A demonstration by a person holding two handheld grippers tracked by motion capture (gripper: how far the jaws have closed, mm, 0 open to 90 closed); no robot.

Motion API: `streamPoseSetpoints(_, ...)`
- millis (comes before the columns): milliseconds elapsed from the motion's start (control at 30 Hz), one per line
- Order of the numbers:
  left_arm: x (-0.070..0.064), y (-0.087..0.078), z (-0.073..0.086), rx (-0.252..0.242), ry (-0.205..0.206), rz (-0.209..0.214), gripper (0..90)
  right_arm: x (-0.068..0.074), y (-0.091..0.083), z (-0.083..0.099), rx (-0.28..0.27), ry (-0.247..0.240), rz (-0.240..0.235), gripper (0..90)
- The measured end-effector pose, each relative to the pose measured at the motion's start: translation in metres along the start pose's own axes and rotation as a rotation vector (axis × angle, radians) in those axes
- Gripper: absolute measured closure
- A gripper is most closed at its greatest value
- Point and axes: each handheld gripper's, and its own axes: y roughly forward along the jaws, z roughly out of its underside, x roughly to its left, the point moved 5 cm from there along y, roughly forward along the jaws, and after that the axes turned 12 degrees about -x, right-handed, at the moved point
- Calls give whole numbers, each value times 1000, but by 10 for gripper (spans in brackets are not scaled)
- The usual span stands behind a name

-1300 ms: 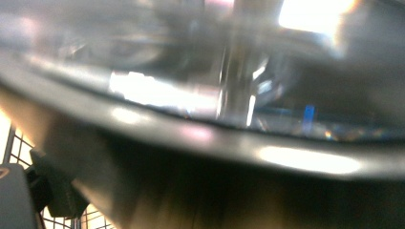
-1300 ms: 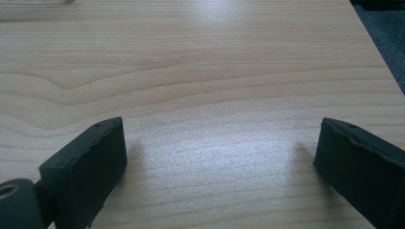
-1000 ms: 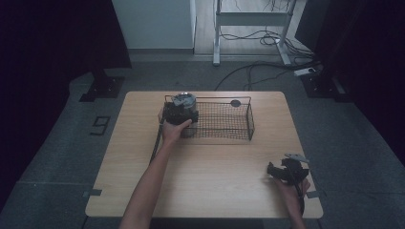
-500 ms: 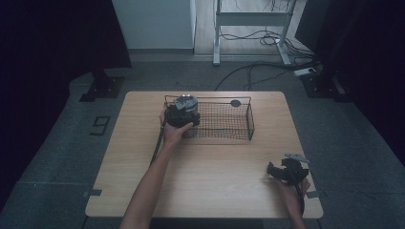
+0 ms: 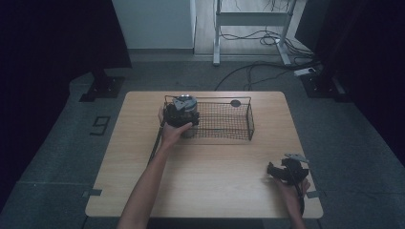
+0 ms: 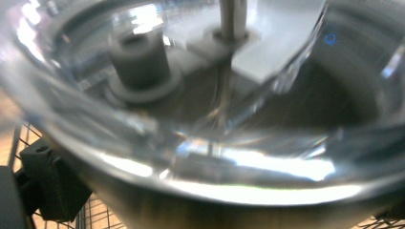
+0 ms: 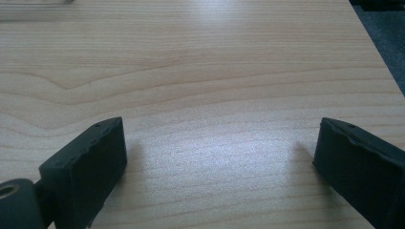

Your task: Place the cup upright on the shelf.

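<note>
I hold a shiny metal cup [image 5: 187, 103] at the left end of the wire basket [image 5: 241, 117]. The cup is round, with a clear lid [image 6: 267, 43] on top. Up close in my left gripper view, its silver side [image 6: 200, 205] is bright and the lid has a dark round knob [image 6: 141, 59]. The black basket stands on the far part of the wooden table [image 5: 210, 176], and its long side runs left to right.
</note>
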Motion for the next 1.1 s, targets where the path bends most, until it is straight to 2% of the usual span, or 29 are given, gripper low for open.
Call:
streamPoseSetpoints(133, 2, -4, -6, -13, -7, 10, 15, 0, 0, 0, 0, 0, 0, 36)
streamPoseSetpoints(333, 3, -18, -16, -31, -20, 26, 16, 0, 0, 0, 0, 0, 0, 36)
streamPoseSetpoints(733, 3, -46, -25, -78, -5, 53, 14, 0, 0, 0, 0, 0, 0, 36)
streamPoseSetpoints(1100, 3, -71, -23, -72, 19, 72, 11, 0, 0, 0, -2, -1, 0, 37)
